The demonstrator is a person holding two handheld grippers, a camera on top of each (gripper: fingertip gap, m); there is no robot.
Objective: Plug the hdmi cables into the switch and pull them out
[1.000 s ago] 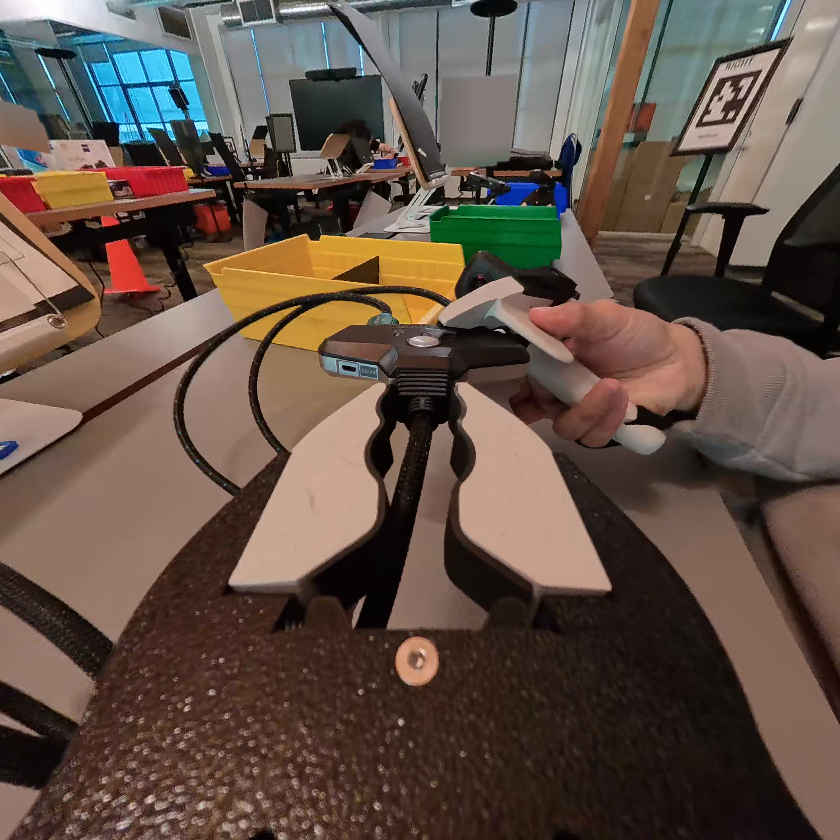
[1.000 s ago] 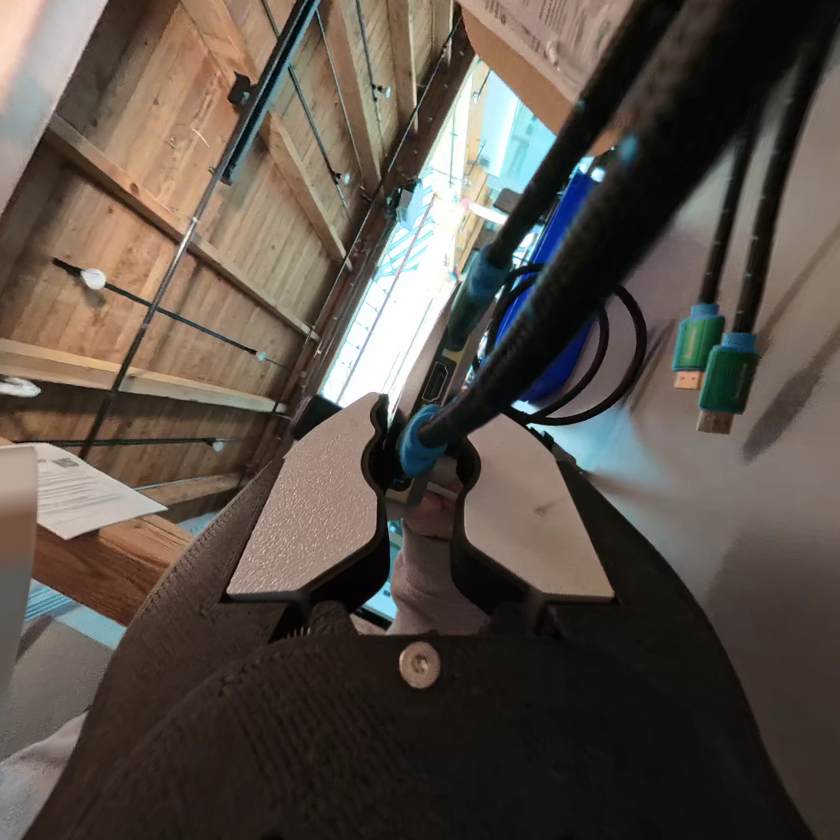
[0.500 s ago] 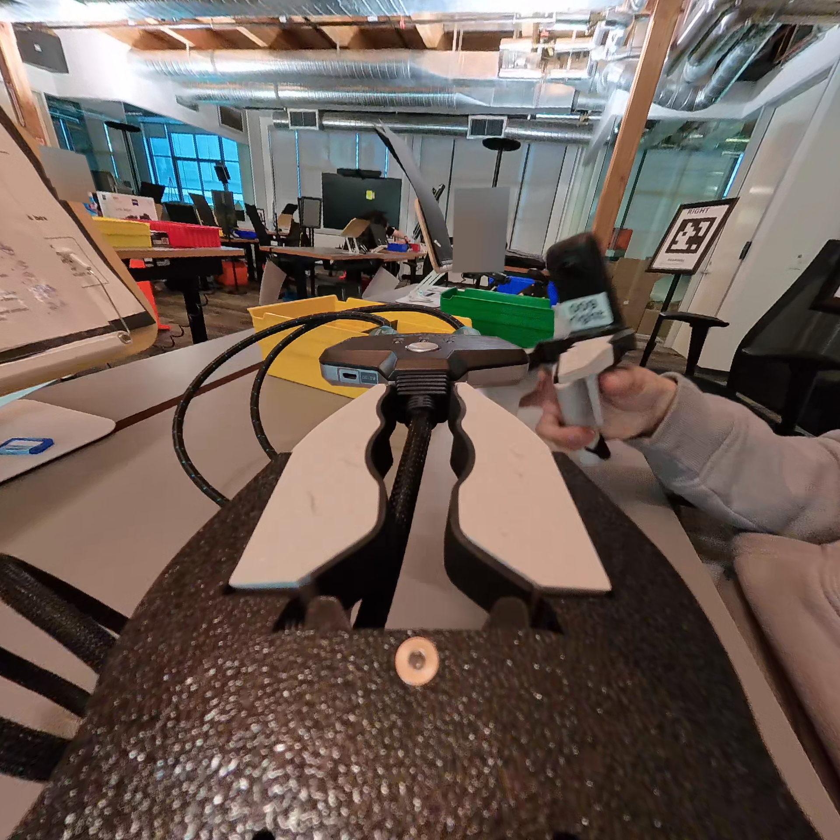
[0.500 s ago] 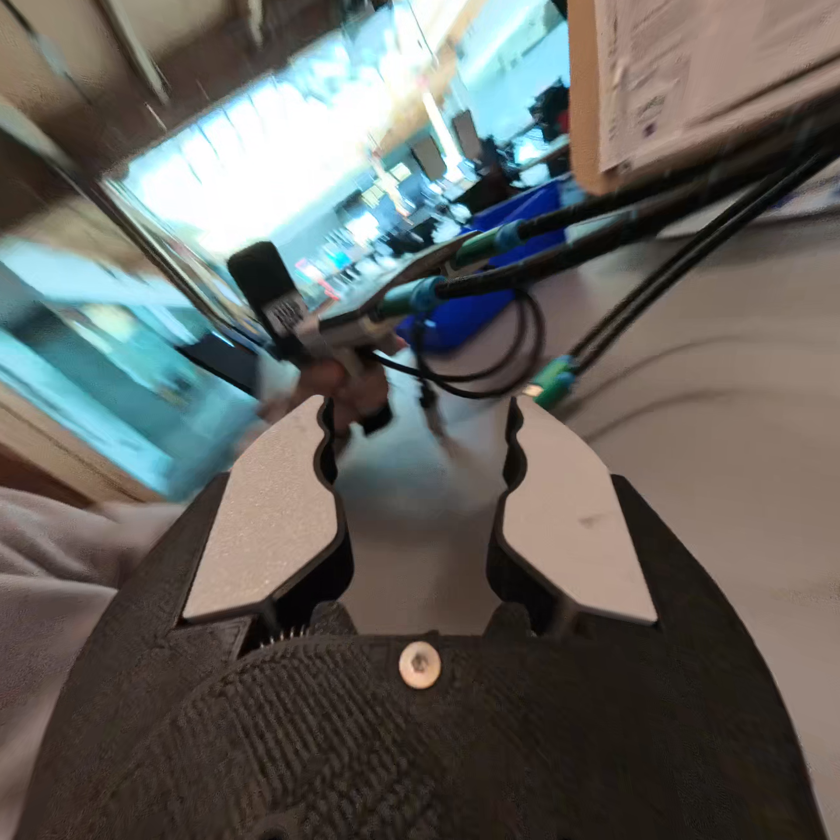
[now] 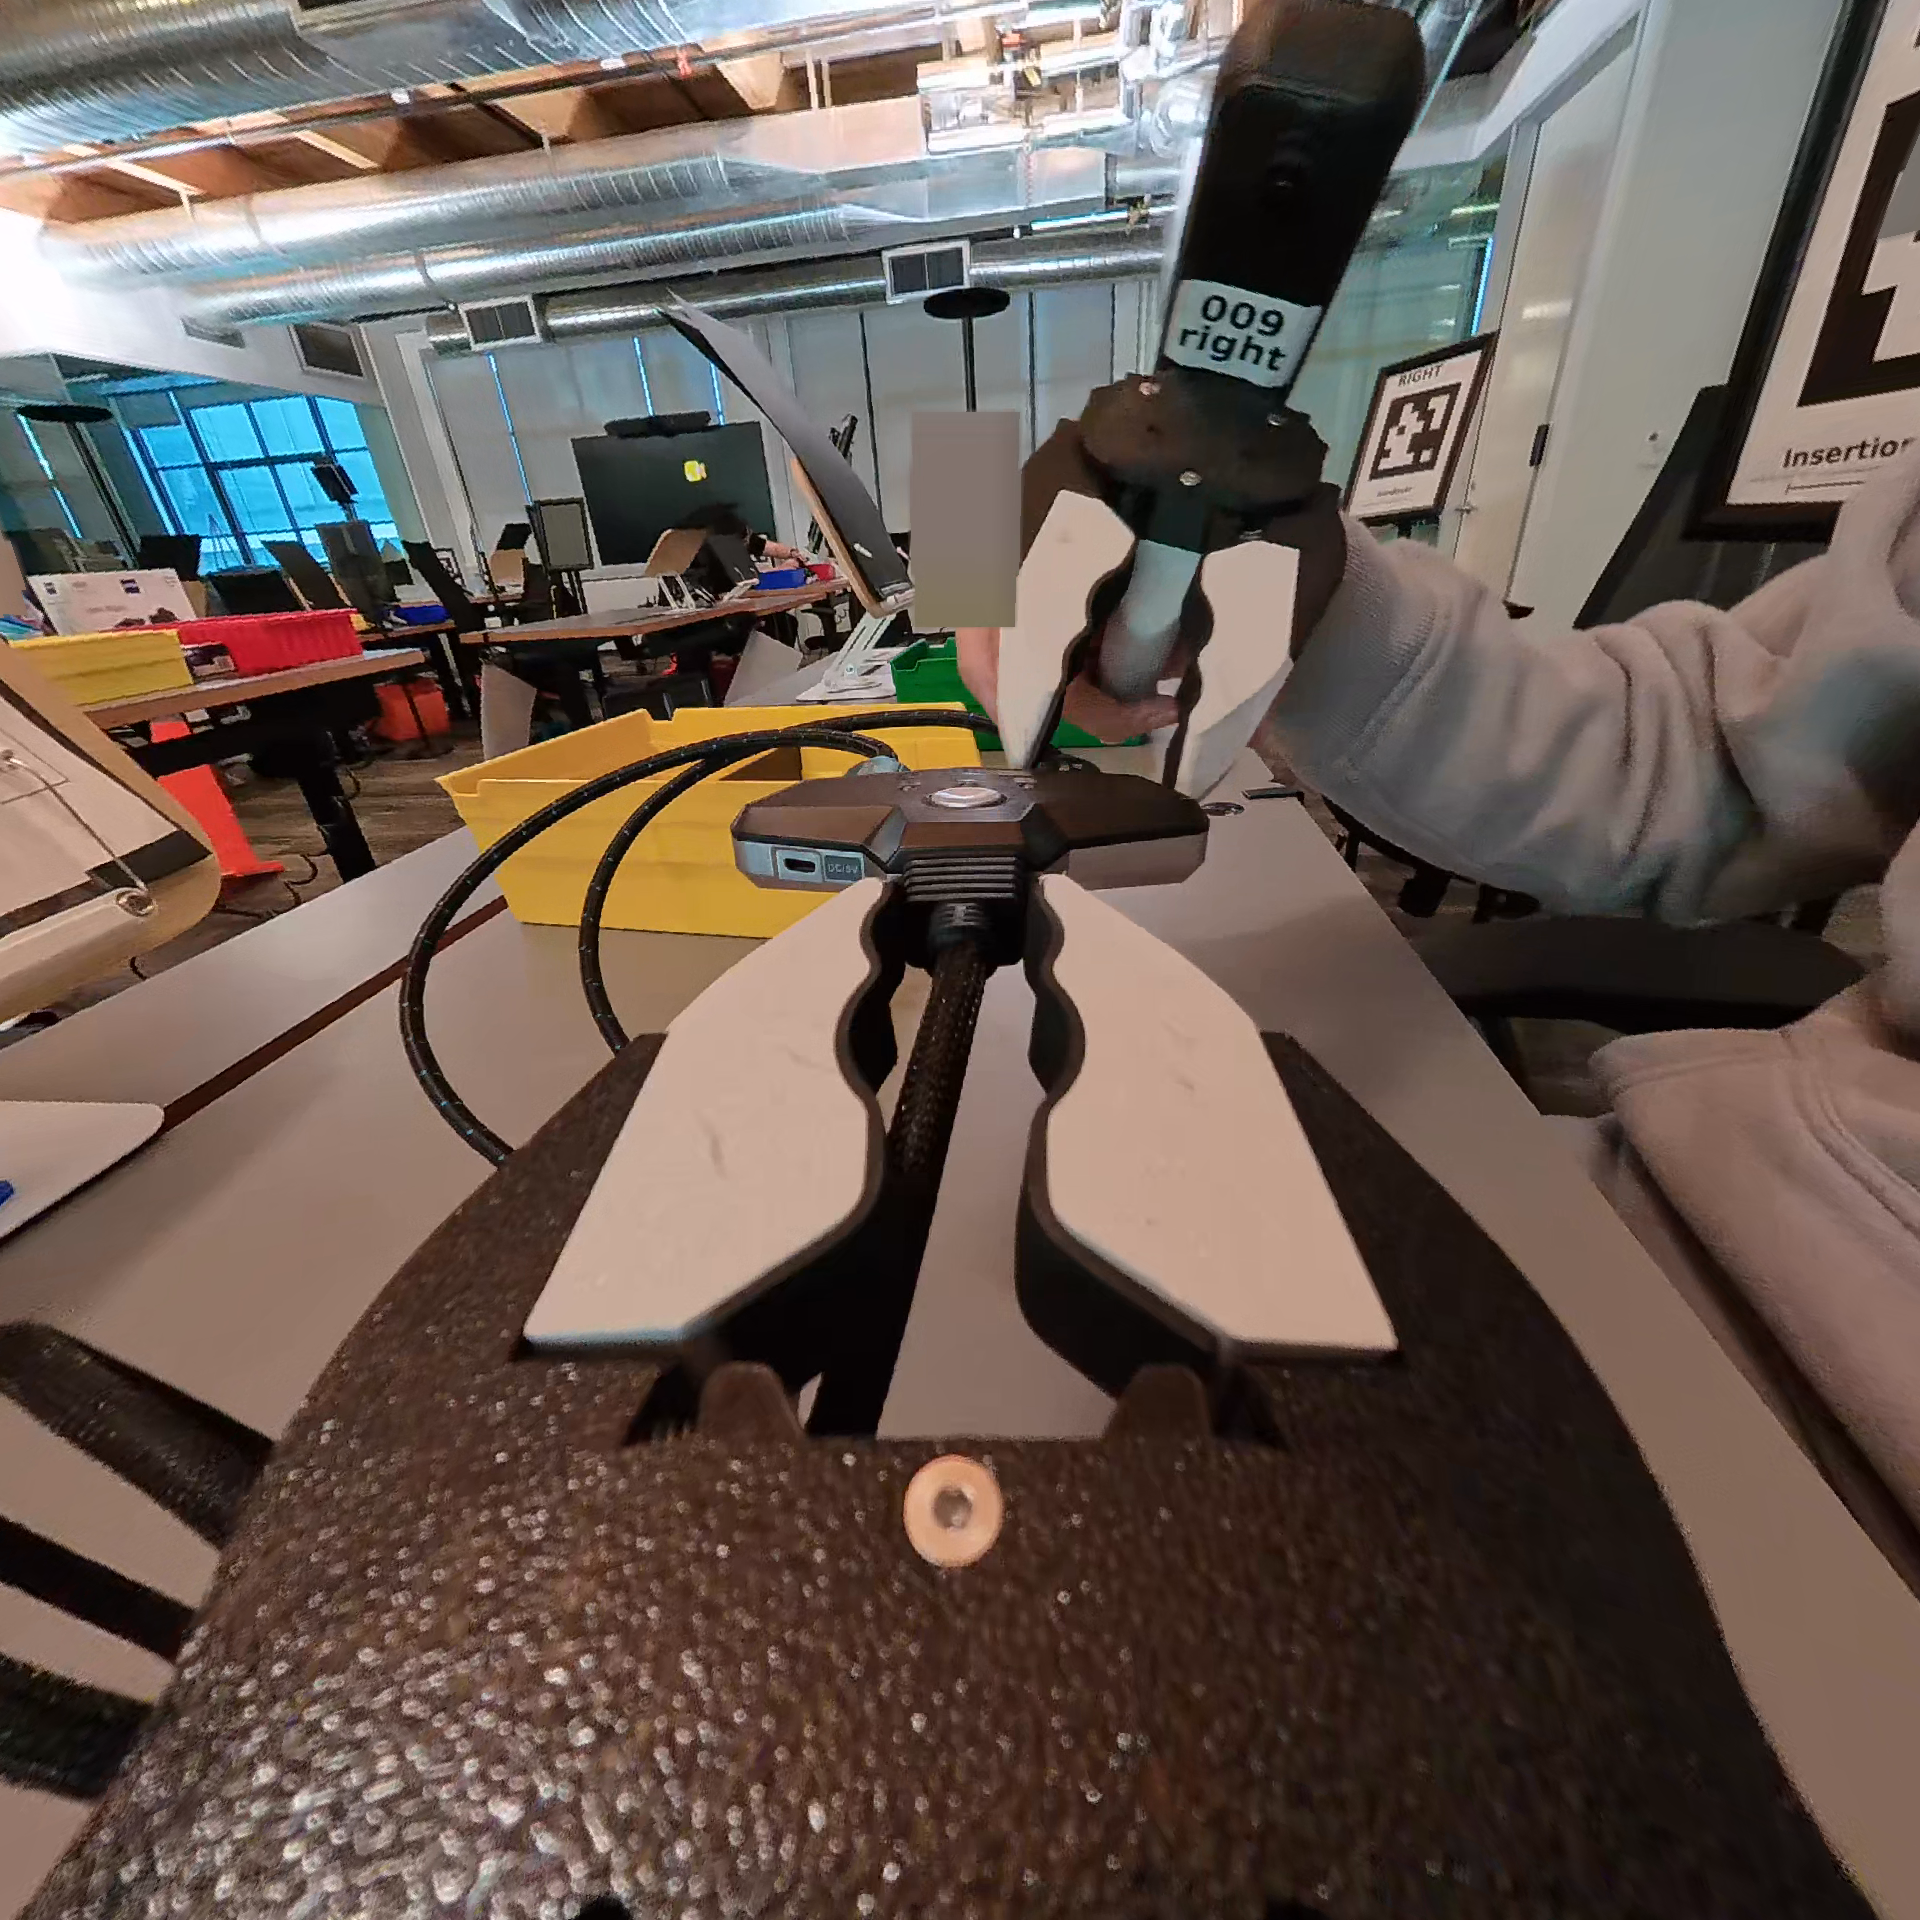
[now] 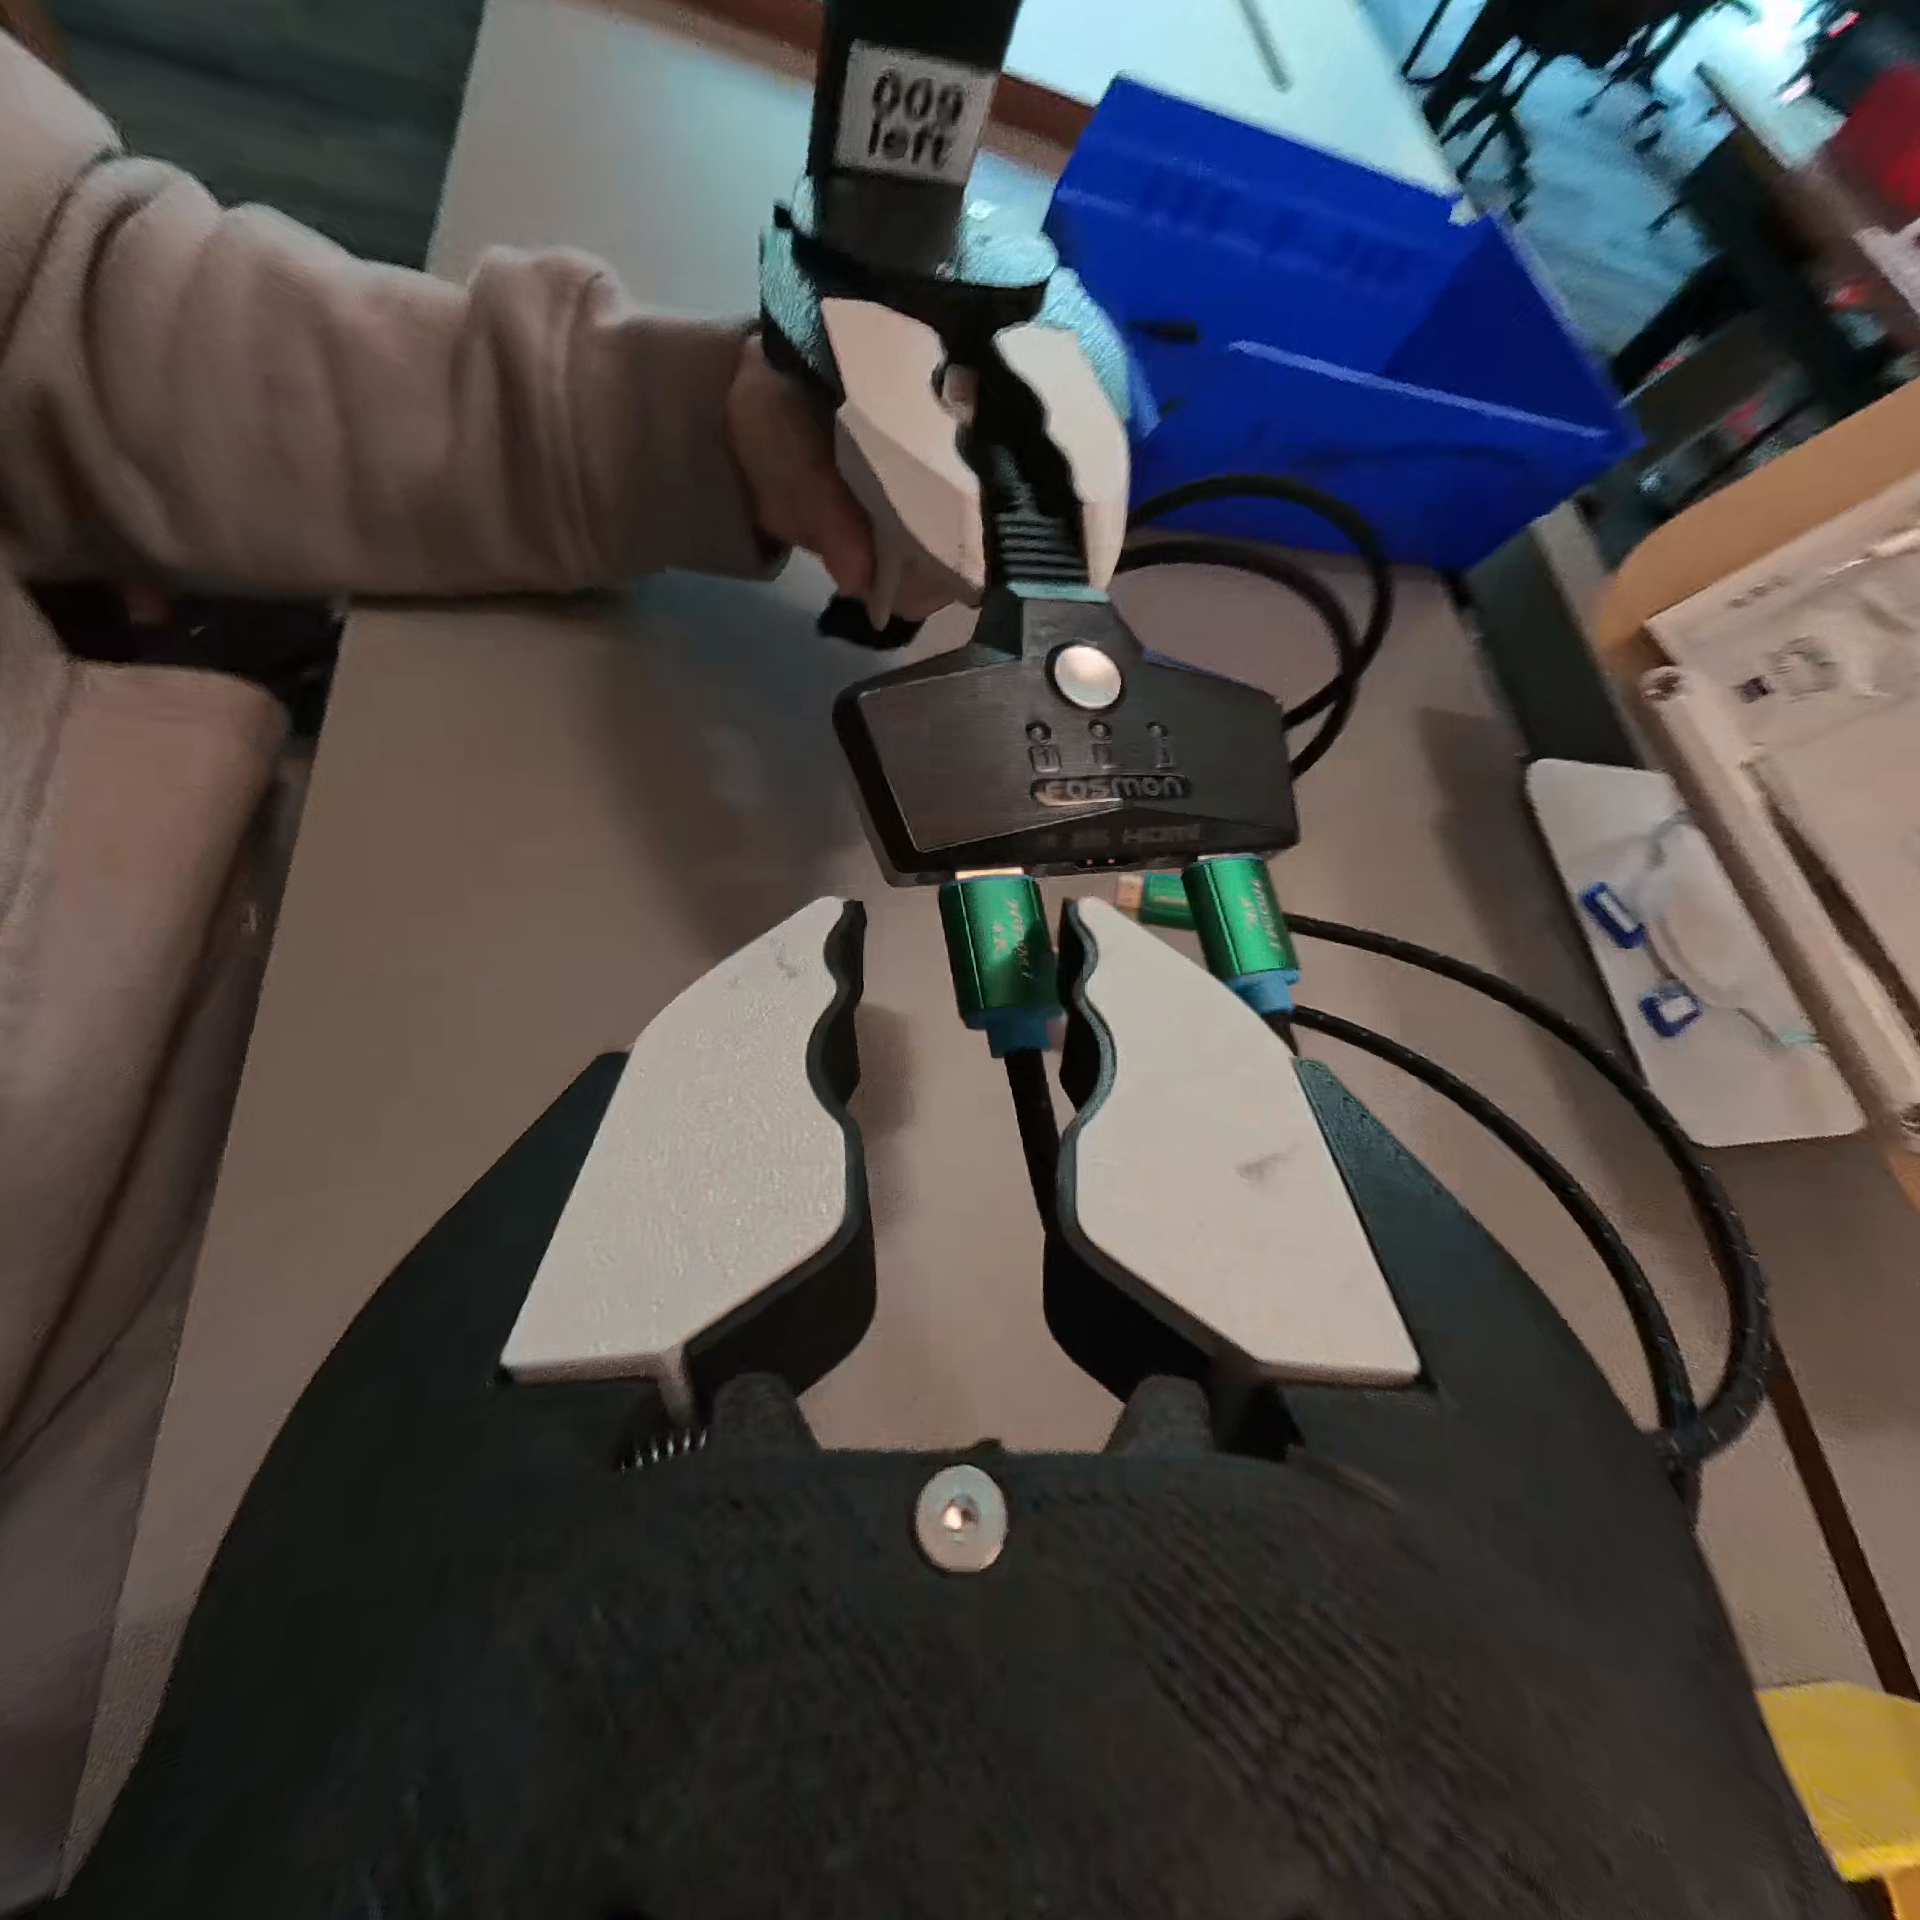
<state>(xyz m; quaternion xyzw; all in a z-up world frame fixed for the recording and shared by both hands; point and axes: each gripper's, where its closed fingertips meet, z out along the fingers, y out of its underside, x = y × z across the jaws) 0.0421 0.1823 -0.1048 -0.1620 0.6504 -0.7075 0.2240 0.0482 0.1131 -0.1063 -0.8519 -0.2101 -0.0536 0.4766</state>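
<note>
blue bin motion-blurred, yellow bin cut off at corner

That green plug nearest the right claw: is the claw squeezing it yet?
Apart. In the right wrist view the right gripper has its jaws spread, and table shows between the left jaw and the green plug; the right jaw's edge sits close beside it.

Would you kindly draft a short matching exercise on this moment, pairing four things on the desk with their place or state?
Things:
1. left gripper
2. right gripper
3. green HDMI plug
4. blue bin

States:
A. plugged into the switch, lying between open fingers
B. standing on the desk beyond the switch
C. shut on the switch's own cable stub
D. open, gripping nothing

Pairs: 1-C, 2-D, 3-A, 4-B
</note>
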